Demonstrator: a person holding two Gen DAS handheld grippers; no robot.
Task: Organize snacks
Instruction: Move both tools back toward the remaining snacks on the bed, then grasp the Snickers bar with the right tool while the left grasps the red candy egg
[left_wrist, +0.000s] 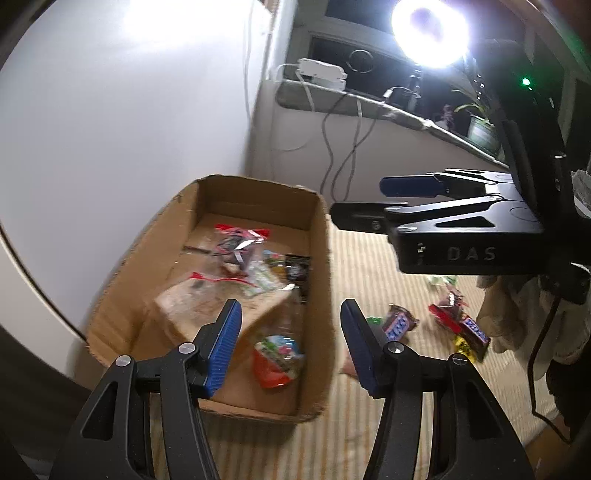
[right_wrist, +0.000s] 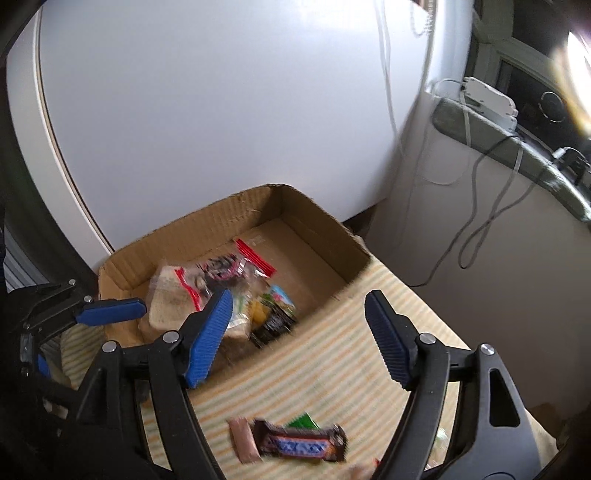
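Striped cloth (left_wrist: 369, 266) in pale yellow and cream covers the work surface, backed by a white wall and a cluttered window ledge (left_wrist: 332, 99) with cables and a harsh lamp (left_wrist: 430, 31). We note a cardboard box (left_wrist: 317, 258) set on the cloth, already part filled: two zip bags with red seals, one holding a sandwich (right_wrist: 166, 299), a dark packet (right_wrist: 273, 323), and a red-and-white wrapped treat (left_wrist: 279, 356) near the box's near end. So a fair share of the sorting looks done. Left outside, on the cloth to the right of the box, we count a brown chocolate bar (left_wrist: 399, 321), a pinkish piece (right_wrist: 243, 439) beside it, a green wrapper scrap, and a further small heap (left_wrist: 461, 328) of red, blue and yellow wrappers (blur keeps us from naming each one). Our left gripper (left_wrist: 291, 343) hangs over the box's near right corner with its blue pads apart and nothing between them. Our right gripper (right_wrist: 299, 336) is spread wide over the cloth just outside the box wall, also empty, with the chocolate bar lying below it and not touched. We judge the task roughly halfway: several loose snacks remain to be picked up and dropped in, and the chocolate bar seems the closest candidate.
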